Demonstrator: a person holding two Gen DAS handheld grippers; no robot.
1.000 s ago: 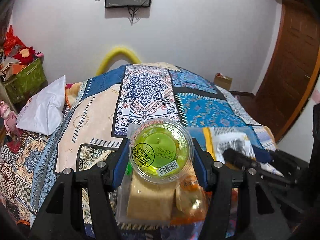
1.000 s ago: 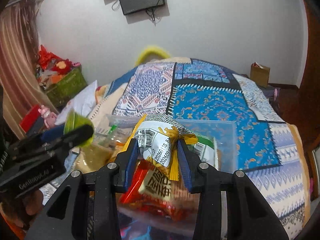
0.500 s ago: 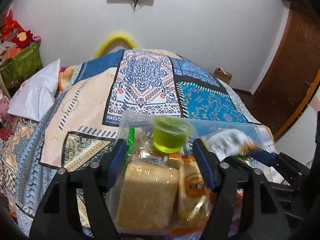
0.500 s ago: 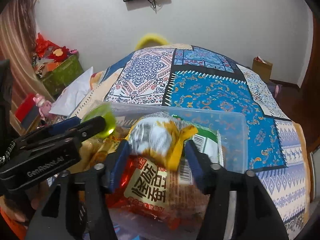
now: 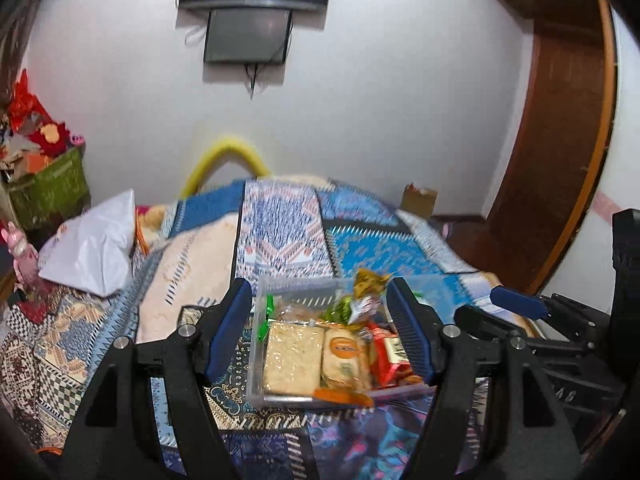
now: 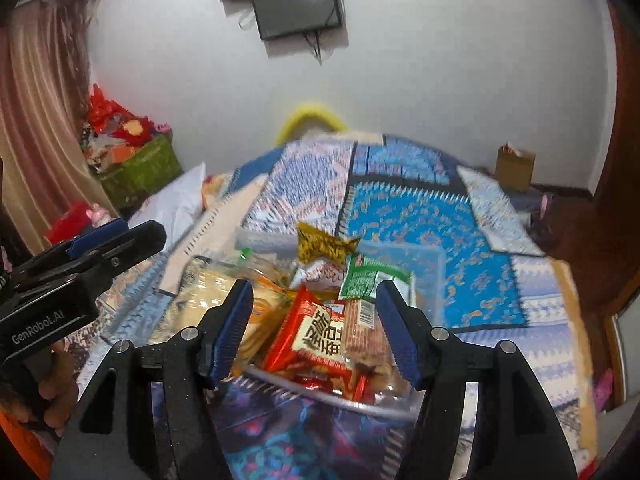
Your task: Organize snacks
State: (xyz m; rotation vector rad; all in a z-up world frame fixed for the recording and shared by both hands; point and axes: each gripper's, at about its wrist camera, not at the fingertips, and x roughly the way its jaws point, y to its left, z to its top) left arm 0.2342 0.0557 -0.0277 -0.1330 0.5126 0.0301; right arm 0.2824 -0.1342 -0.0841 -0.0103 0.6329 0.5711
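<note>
One bed (image 5: 276, 248) with a patchwork cover carries one clear plastic box (image 5: 256, 364) near its front edge, with open cover all round it. The snacks lie heaped inside, among them one red packet (image 6: 316, 336). Two claws, left gripper (image 5: 320, 334) and right gripper (image 6: 314, 330), hover above, jaws apart and empty.

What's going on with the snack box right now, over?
Left gripper and right gripper: jaws open, empty. Snacks piled in clear box on quilt. Nothing in the way.
</note>
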